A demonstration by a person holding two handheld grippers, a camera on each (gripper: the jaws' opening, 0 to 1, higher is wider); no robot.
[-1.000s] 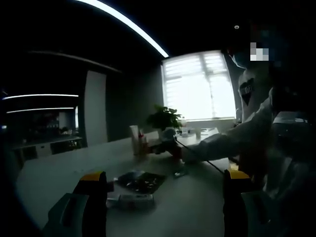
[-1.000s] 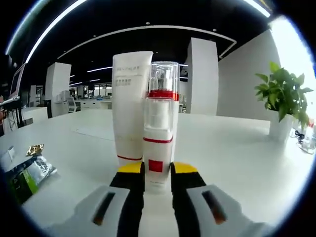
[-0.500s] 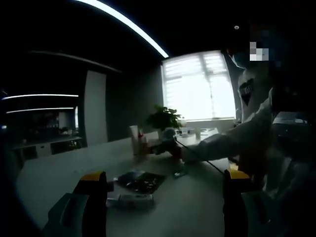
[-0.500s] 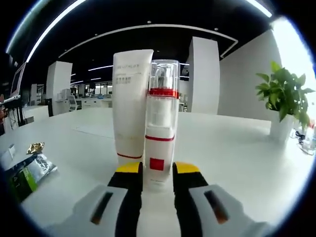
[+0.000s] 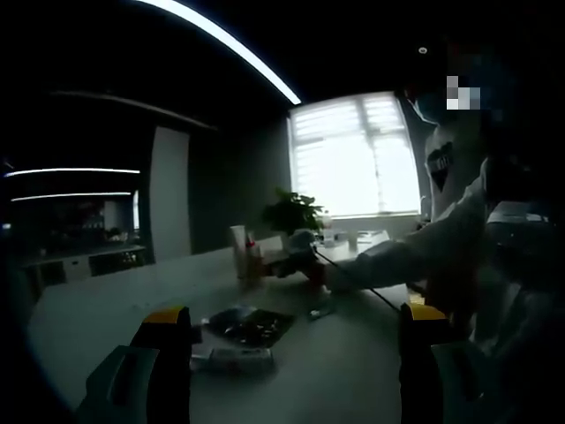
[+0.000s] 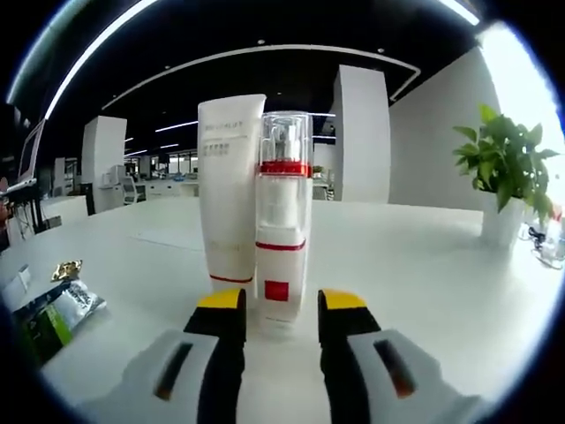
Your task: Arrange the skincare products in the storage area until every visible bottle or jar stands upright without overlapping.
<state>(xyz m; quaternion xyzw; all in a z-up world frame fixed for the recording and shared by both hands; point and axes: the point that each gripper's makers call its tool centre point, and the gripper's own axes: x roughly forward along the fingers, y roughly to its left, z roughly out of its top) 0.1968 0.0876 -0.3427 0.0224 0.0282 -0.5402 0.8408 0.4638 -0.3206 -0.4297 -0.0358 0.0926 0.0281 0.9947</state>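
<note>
Your right tool (image 6: 281, 309) sits open, jaws either side of the pump bottle (image 6: 282, 221) without touching; it stands upright on the table (image 6: 424, 265) against the tube (image 6: 228, 190). Your left tool (image 5: 296, 322) gapes wide above a flat packet (image 5: 249, 324).

right claw (image 6: 282, 309) — jaws widened, let go of pump bottle (image 6: 283, 225) | bottle now stands free

text: none legible | white tube (image 6: 230, 190): print too blurred to read
</note>
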